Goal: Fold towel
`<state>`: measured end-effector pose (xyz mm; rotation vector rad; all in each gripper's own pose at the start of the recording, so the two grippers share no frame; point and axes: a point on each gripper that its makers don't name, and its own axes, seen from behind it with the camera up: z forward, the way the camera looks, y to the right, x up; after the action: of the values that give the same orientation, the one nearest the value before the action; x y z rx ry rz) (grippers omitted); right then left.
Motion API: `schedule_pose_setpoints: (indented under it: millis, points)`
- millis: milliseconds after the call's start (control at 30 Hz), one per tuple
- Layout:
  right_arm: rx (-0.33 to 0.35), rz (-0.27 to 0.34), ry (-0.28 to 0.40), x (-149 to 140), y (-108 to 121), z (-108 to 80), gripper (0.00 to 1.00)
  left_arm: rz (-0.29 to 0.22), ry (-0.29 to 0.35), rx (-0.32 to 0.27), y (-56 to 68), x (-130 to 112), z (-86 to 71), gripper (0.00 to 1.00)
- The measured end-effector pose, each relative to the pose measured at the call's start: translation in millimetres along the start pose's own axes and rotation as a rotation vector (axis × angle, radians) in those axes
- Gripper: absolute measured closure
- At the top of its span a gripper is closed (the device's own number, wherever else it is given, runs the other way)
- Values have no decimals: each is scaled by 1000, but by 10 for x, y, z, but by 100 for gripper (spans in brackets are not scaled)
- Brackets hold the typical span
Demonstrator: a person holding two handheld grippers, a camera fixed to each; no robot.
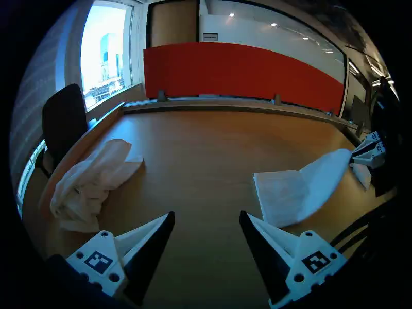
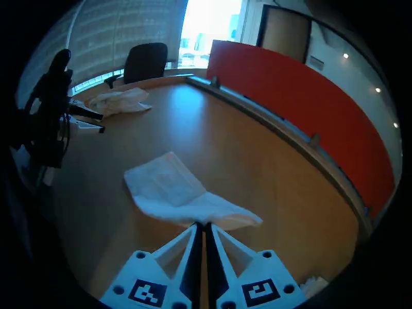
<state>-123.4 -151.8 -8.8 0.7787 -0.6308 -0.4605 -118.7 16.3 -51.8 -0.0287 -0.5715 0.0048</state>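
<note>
Right gripper view: right gripper (image 2: pixel 202 226) pinches lifted edge of towel (image 2: pixel 170 188); left gripper (image 1: pixel 206 213) spread wide over table (image 1: pixel 206 149); crumpled cloth (image 1: pixel 92 180) well apart.

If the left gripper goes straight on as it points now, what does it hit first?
Probably bare tabletop, between the crumpled towel and the half-folded towel; neither lies in line. Depth is uncertain.

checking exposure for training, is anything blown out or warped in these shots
Left gripper view: the window is washed out bright and the red partition bows from fisheye distortion. Right gripper view: the window is overexposed too, with a pale sheen on the table; the towel looks sharp.
</note>
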Motion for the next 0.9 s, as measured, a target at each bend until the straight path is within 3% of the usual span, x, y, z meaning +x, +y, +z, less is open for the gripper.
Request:
schedule_pose_setpoints:
  millis: [467, 900]
  points:
    - [31, -39, 10, 191, -89, 71, 95, -7, 8, 3, -47, 22, -23, 7]
    - [93, -91, 16, 434, -328, 282, 95, -28, 15, 12, -154, 22, -69, 7]
